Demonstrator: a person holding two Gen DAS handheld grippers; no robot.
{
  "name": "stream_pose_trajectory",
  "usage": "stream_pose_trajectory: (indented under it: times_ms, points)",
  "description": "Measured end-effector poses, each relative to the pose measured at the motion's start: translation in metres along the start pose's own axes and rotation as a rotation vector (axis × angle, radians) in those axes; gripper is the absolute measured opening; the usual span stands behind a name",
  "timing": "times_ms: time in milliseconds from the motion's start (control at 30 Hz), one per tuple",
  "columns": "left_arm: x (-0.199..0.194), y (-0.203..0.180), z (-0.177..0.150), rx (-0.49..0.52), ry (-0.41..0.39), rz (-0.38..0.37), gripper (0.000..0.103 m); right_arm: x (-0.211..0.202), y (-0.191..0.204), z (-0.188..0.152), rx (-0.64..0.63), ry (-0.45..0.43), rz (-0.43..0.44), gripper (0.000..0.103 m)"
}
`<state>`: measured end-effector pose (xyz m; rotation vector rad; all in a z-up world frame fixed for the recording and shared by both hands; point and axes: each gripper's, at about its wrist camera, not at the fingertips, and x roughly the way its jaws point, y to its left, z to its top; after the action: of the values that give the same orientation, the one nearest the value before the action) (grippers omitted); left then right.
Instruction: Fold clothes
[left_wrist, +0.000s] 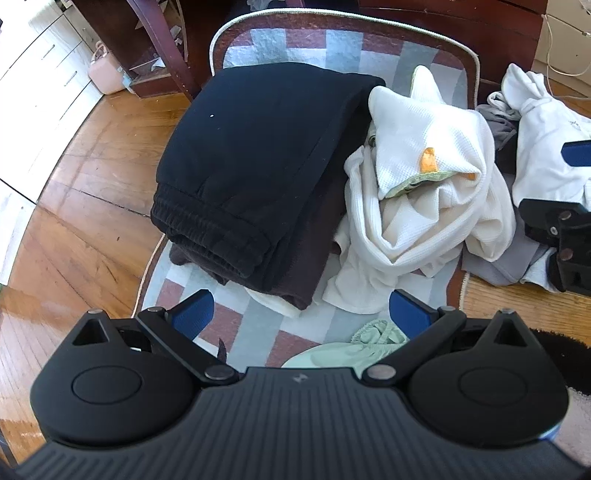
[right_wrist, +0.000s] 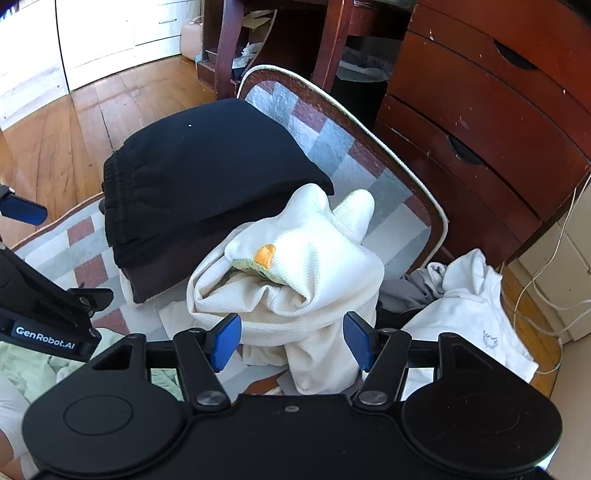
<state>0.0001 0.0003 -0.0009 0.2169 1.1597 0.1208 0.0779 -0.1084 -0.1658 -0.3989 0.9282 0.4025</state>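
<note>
A folded black pair of sweatpants (left_wrist: 258, 158) lies on top of a folded dark brown garment (left_wrist: 314, 251) on a checked rug (left_wrist: 332, 51). Beside it sits a crumpled cream waffle-knit garment (left_wrist: 424, 192) with an orange and green patch (left_wrist: 428, 160). My left gripper (left_wrist: 301, 314) is open and empty, hovering above the rug in front of the stack. My right gripper (right_wrist: 291, 343) is open and empty, its blue pads either side of the cream garment (right_wrist: 295, 273), just above its near edge. The black sweatpants (right_wrist: 207, 173) lie to its left.
A white garment (left_wrist: 546, 147) (right_wrist: 472, 321) and grey clothes (right_wrist: 417, 284) lie right of the rug. A pale green cloth (left_wrist: 347, 350) lies near me. A red-brown dresser (right_wrist: 498, 129), desk legs (right_wrist: 225, 44), a bin (right_wrist: 358, 85) and white cables (right_wrist: 535, 280) stand behind. Wooden floor (left_wrist: 74, 221) lies on the left.
</note>
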Motion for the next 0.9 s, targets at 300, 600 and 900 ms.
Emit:
stream_pose_trajectory:
  times_ms: [300, 600, 900]
  points:
    - [0.003, -0.002, -0.003, -0.006, 0.021, -0.055, 0.103, -0.002, -0.004, -0.004, 0.020, -0.003, 0.041, 0.066]
    - [0.006, 0.000, -0.015, 0.001, 0.030, -0.045, 0.103, -0.005, -0.004, -0.007, 0.012, -0.010, 0.036, 0.066]
    - [0.004, 0.004, -0.020, -0.012, 0.031, -0.054, 0.103, -0.007, -0.001, -0.008, -0.006, -0.010, 0.025, 0.066]
